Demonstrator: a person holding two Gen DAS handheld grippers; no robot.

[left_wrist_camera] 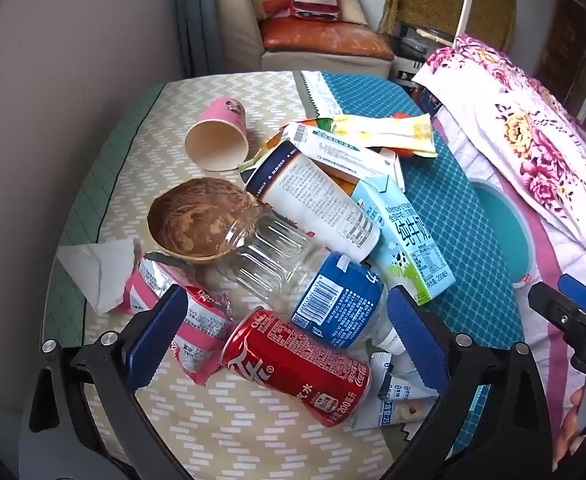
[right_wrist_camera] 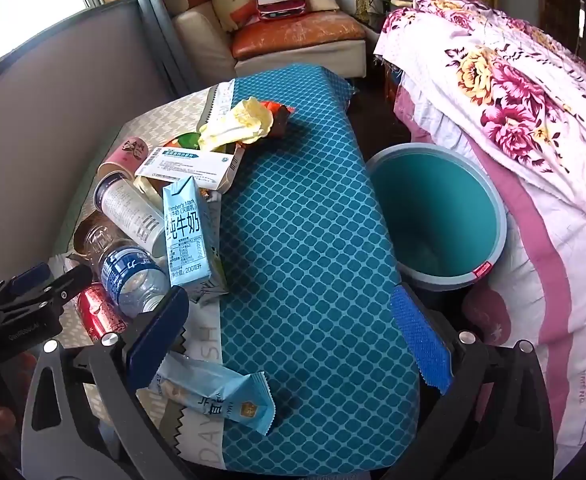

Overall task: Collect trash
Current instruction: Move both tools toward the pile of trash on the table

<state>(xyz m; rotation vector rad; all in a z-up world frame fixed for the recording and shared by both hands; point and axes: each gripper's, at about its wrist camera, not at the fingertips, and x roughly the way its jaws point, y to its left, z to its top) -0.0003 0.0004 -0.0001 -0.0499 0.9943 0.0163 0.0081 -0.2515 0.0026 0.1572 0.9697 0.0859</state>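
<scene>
Both tongs gape empty: left gripper (left_wrist_camera: 287,334) over crumpled, possibly aluminium can (left_wrist_camera: 297,366), right gripper (right_wrist_camera: 289,338) over quilted mat (right_wrist_camera: 309,240).

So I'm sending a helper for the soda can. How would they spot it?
Start at the table with the pale zigzag cloth, where the trash is piled. At the near edge of the pile, between the left gripper's open fingers, lies the can on its side. It is the only red metal item, beside a blue-labelled bottle and a pink wrapper.
</scene>
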